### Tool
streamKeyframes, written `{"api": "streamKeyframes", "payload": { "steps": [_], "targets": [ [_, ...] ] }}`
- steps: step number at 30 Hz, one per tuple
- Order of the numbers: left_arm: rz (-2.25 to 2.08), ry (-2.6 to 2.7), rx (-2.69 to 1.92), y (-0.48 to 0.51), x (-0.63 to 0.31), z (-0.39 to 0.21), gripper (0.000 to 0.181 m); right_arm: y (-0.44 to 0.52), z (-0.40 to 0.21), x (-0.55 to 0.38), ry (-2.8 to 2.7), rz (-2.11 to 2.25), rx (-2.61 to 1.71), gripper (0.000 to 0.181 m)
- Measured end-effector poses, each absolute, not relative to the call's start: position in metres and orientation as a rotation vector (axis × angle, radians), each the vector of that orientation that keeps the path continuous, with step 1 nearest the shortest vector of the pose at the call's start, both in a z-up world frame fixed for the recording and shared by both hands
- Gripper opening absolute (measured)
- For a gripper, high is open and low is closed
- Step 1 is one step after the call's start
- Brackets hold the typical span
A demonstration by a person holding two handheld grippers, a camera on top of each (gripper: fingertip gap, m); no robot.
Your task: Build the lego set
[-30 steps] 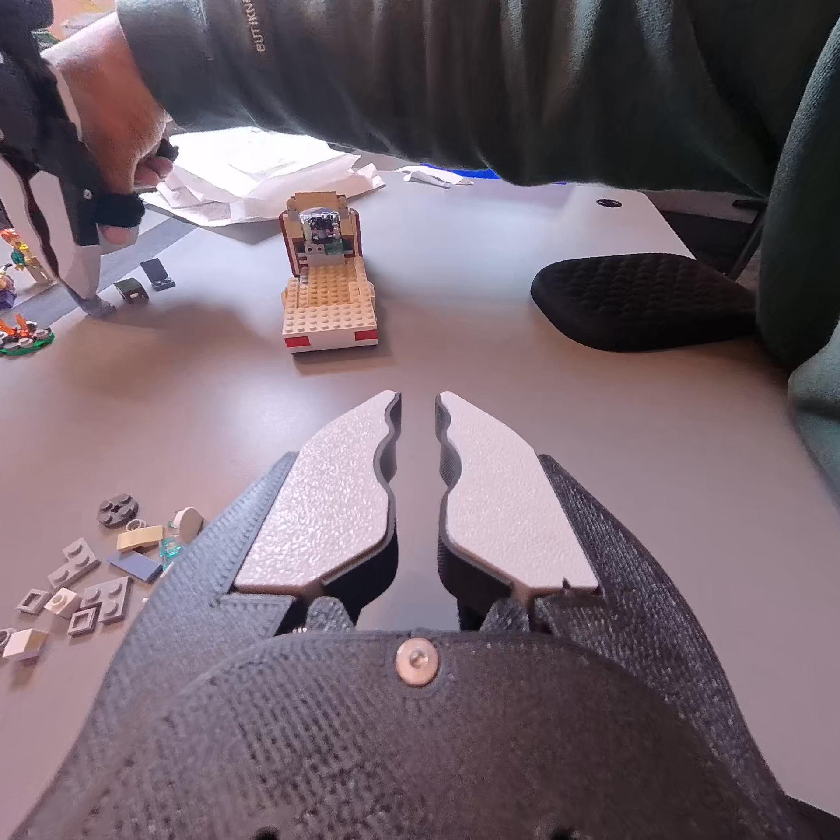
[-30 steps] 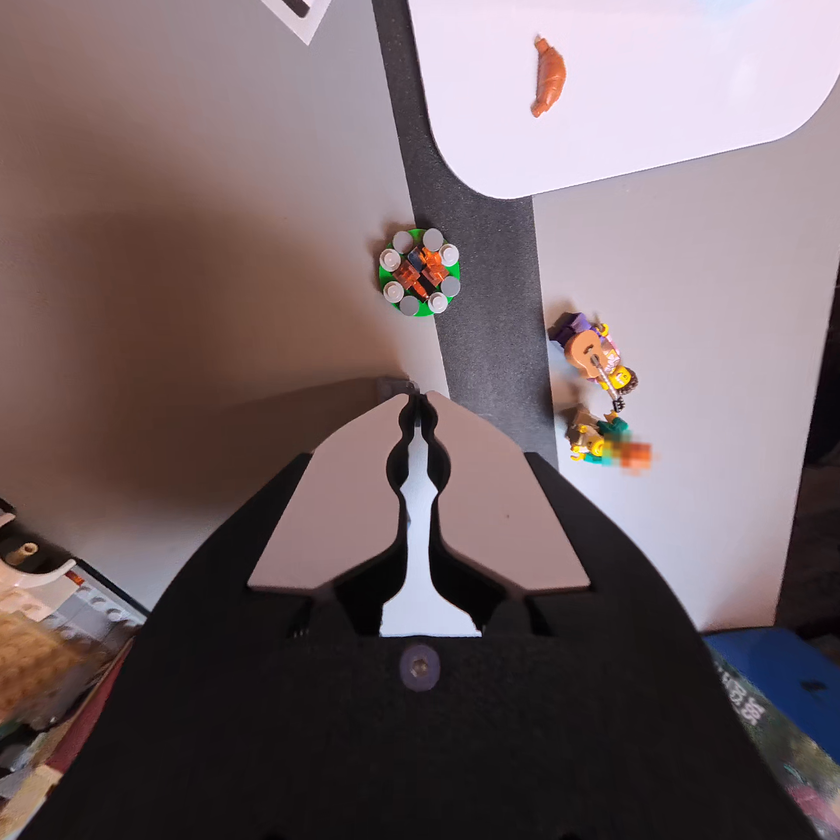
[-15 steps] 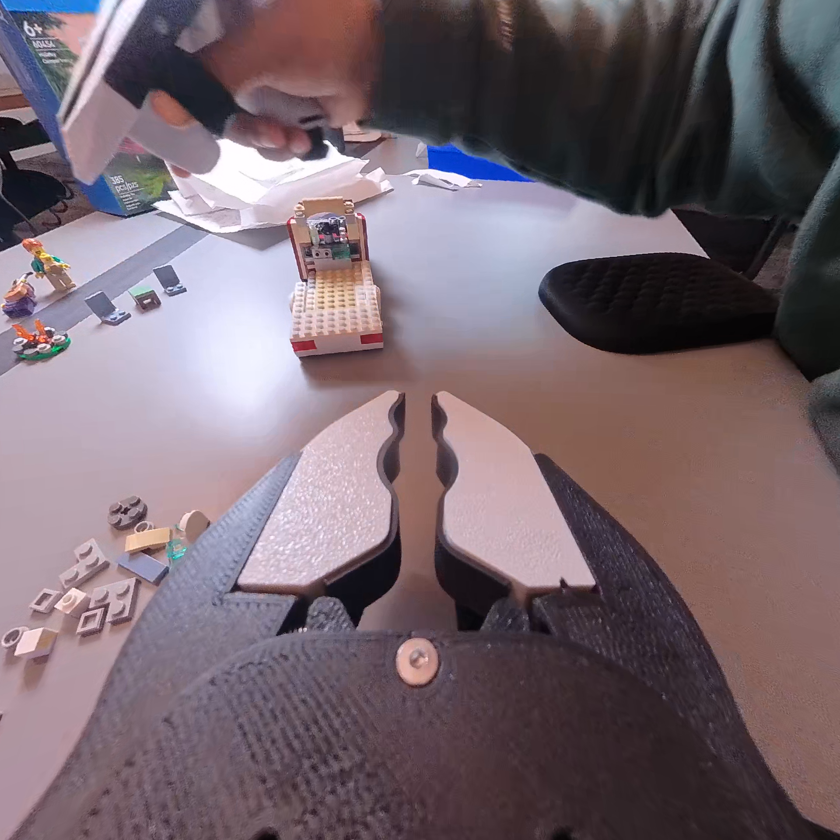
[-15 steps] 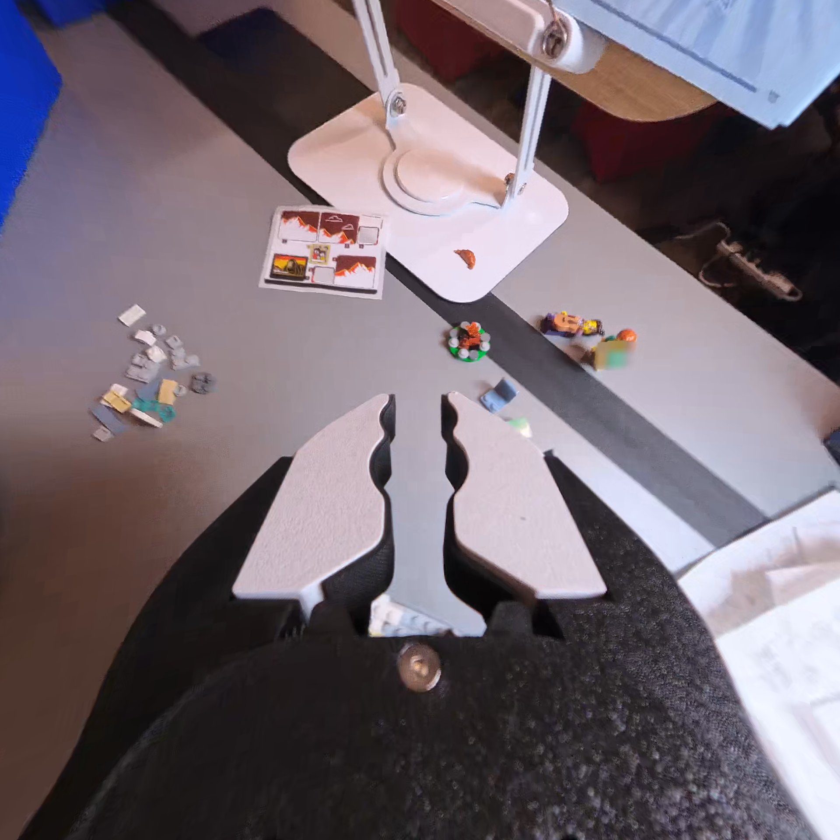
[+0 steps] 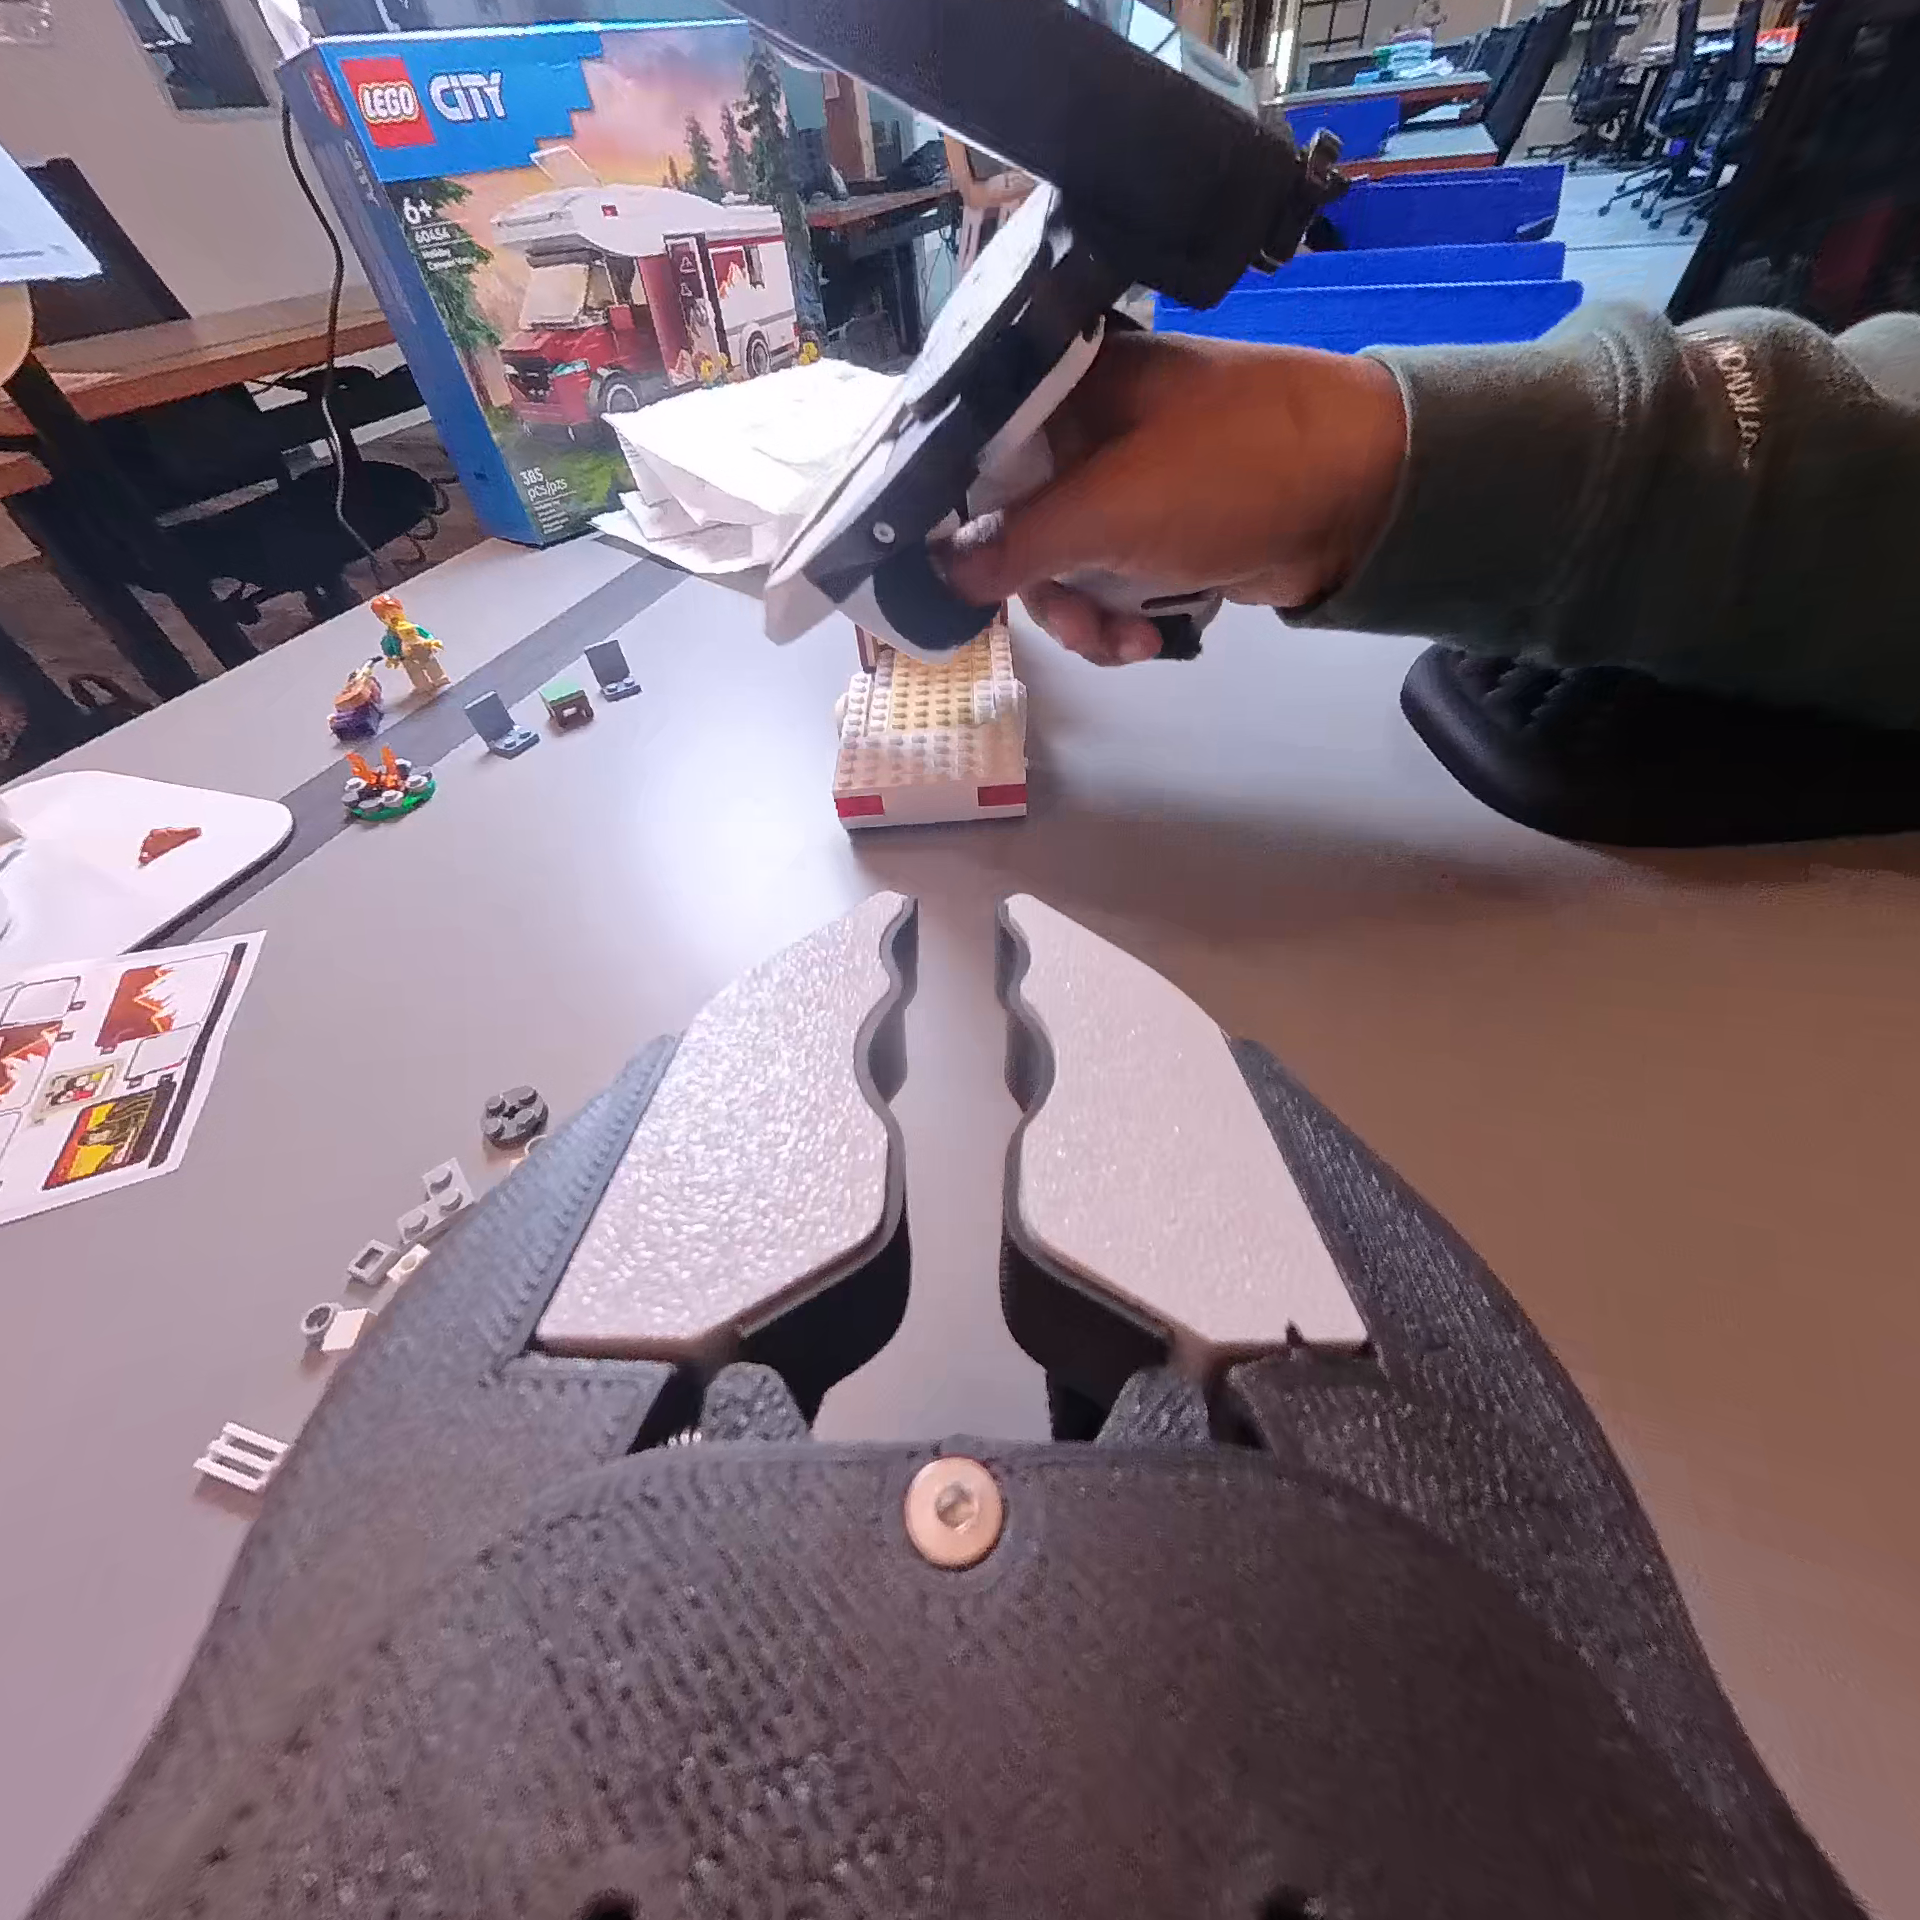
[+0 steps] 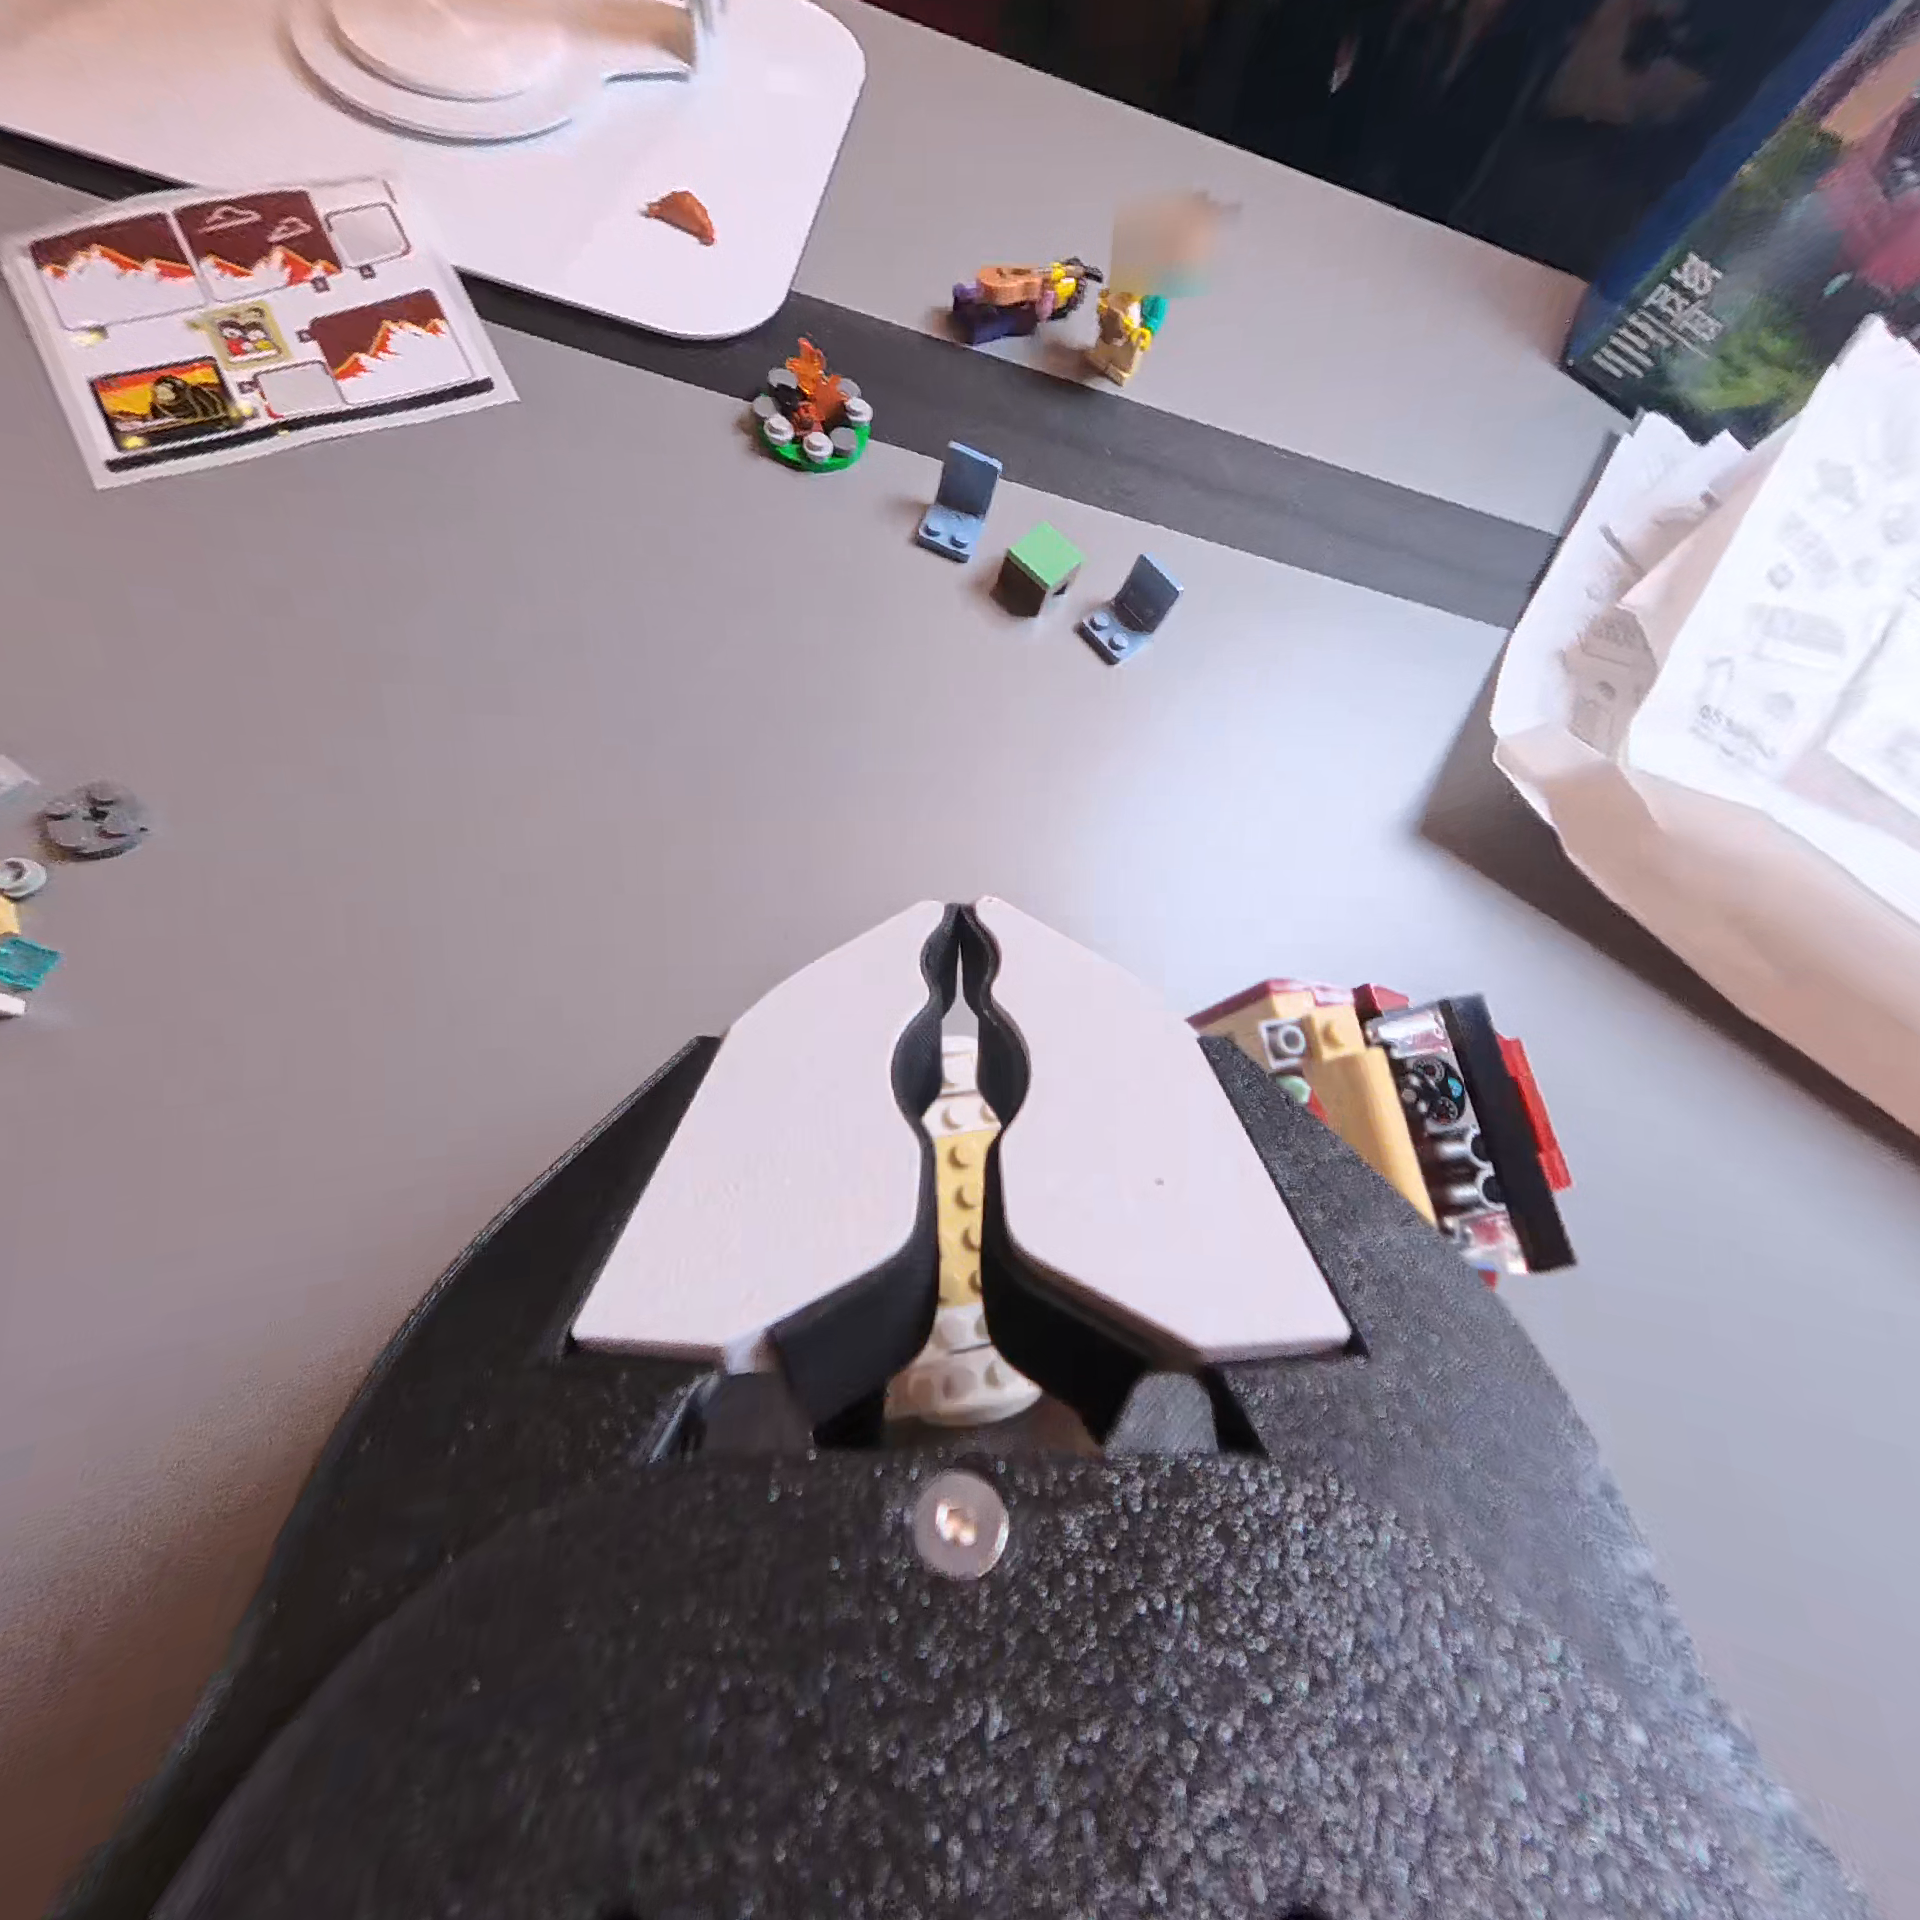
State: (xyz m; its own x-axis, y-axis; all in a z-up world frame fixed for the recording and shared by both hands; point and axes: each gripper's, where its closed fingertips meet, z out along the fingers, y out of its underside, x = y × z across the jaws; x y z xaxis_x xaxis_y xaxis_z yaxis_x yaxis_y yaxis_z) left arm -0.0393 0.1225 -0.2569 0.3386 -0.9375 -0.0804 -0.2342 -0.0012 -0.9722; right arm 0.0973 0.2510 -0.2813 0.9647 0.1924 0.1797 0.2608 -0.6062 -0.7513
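Two grippers show: the left gripper [image 5: 956, 914] hovers parted and empty above the grey table [image 5: 1455, 1091], while the right gripper [image 6: 961, 914], tips touching, hangs over the tan-and-white camper build [image 5: 930, 743].

The left gripper [image 5: 956, 914] hovers low over the grey table [image 5: 1455, 1143], its fingers slightly parted with nothing between them. Straight ahead sits the partly built camper [image 5: 930, 732], white and tan with red corners. Above it a hand [image 5: 1174, 488] holds the right gripper [image 5: 821, 592], tips pointing down and left. Loose small pieces [image 5: 416, 1216] lie at near left, a sticker sheet [image 5: 104, 1070] beyond them. A campfire [image 5: 387, 787], minifigure [image 5: 407, 644] and set box [image 5: 561, 260] stand farther left.
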Motion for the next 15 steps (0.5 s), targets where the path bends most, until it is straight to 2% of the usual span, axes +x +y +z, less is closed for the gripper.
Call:
{"api": "streamKeyframes", "payload": {
  "steps": [15],
  "targets": [
    [-0.752, 1.135, -1.496, 0.1266, -0.0413, -0.2607, 0.012, 0.2566, -0.2832, 0.1093, -0.228, -0.061, -2.209, 0.000]
  ]
}}
